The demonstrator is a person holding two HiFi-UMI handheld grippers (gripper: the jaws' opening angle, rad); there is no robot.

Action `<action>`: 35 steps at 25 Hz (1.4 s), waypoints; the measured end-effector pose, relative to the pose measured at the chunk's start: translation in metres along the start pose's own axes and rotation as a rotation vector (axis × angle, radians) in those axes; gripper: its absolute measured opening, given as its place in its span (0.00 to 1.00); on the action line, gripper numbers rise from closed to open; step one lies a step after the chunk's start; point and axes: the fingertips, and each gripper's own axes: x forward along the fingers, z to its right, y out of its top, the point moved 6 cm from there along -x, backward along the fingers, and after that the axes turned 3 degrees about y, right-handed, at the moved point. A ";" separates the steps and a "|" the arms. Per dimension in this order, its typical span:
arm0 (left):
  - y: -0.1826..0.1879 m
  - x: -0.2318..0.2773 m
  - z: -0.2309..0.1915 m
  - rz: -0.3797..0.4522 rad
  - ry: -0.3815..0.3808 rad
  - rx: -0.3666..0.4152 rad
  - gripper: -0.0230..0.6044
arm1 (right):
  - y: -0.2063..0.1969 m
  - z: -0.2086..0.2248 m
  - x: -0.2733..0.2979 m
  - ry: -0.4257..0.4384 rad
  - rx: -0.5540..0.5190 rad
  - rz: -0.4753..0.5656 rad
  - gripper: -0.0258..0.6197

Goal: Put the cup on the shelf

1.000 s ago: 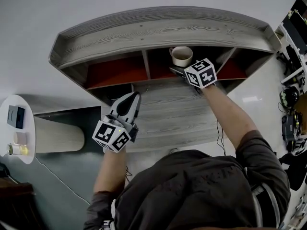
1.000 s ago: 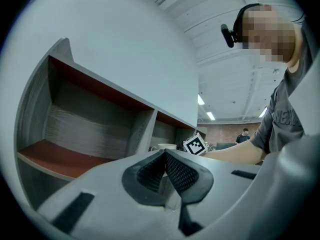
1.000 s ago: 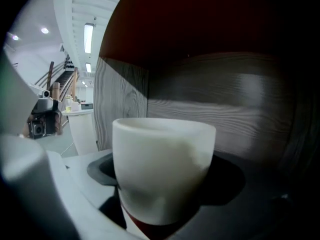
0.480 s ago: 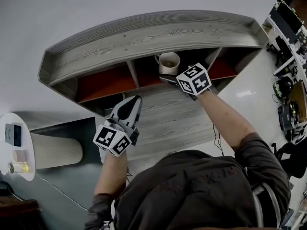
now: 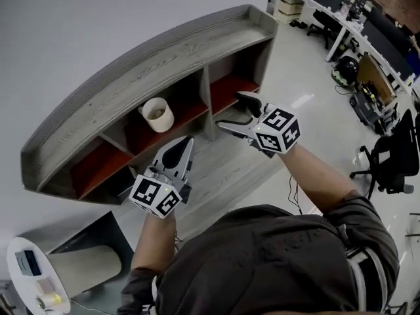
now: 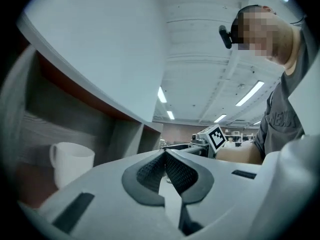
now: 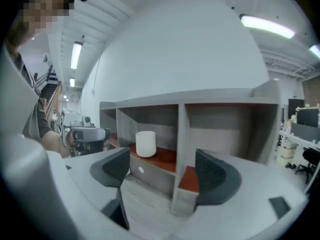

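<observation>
**Right tongs drawn clear of the shelved cup**

Drawn back from the cup [image 5: 156, 114] it was hard against a second ago, the right gripper [image 5: 231, 110] now hangs well apart from it, off the front of the shelf [image 5: 131, 77]. Its jaws have just been closing a little, yet they stand released, wide apart, with nothing between them. The left gripper [image 5: 184, 143] has shifted too and points at the shelf's front, its ribbed dark pads clenched tip to tip on nothing.

The shelf is a long, low unit in grey board with a streaky wood grain. Its flat top has a raised lip along the back and ends. Plain grey uprights split the front into open compartments, each floored in smooth red-brown. Both grippers are matt grey with rounded shells and dark, scooped pads. Each carries a white cube printed with black square markers.

The cup stands upright on the red-brown floor of one compartment, with an open compartment on either side of it. It is a plain, pale, straight-sided cylinder with a loop handle, and its mouth faces up. The inside looks brownish in the head view. Neither gripper touches it.
</observation>
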 end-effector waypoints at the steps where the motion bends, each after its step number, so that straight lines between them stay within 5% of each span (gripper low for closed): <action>1: 0.000 0.015 0.011 -0.007 -0.043 0.002 0.04 | -0.002 0.007 -0.026 -0.038 0.018 0.016 0.64; 10: -0.023 0.136 0.188 -0.058 -0.412 0.011 0.04 | -0.049 0.005 -0.311 -0.435 0.097 0.148 0.28; 21: -0.093 0.189 0.474 -0.135 -0.817 -0.023 0.04 | -0.164 -0.131 -0.646 -0.923 0.234 0.172 0.03; 28: -0.123 0.187 0.596 -0.178 -1.016 -0.042 0.04 | -0.202 -0.222 -0.762 -1.158 0.287 0.178 0.03; 35: -0.134 0.183 0.641 -0.208 -1.137 -0.046 0.04 | -0.216 -0.273 -0.800 -1.301 0.320 0.201 0.03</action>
